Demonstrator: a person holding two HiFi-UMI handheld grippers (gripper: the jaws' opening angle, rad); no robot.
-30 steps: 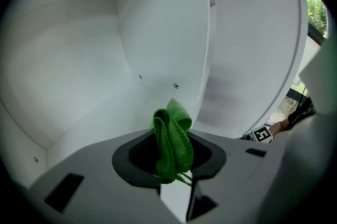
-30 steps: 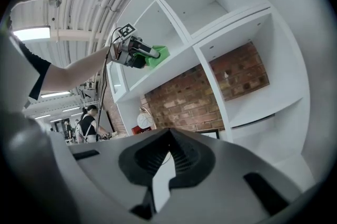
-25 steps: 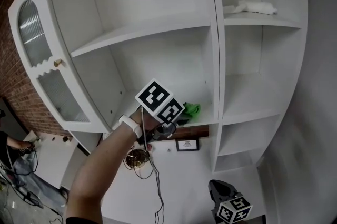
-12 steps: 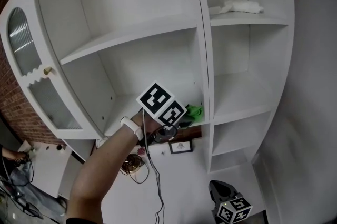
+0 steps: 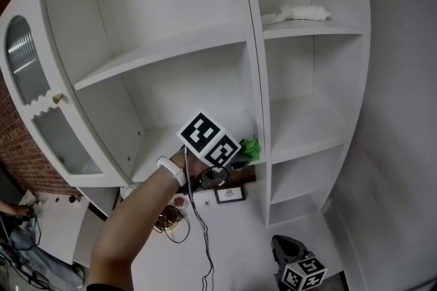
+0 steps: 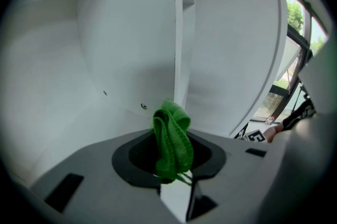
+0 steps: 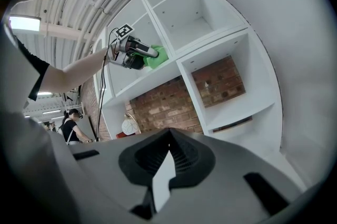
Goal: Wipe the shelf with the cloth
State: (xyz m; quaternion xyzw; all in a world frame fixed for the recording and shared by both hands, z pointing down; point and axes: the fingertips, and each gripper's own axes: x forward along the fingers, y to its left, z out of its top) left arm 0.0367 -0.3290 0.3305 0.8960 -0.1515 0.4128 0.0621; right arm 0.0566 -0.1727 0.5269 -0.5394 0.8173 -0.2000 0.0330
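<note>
The wiping step looks in hand: the left claw (image 5: 239,157), low centre of the head view, is clamped on the green cloth (image 5: 250,145) at the shelf's (image 5: 164,143) right end, beside the upright divider; the right claw (image 5: 290,257), bottom right, hangs closed and empty. Next, probably, press the cloth down and sweep it toward frame left.

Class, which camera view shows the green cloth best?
The left gripper view: the green cloth sits large and central, bunched between the jaws. The head view shows only a sliver beside the left gripper; the right gripper view shows it small.
</note>
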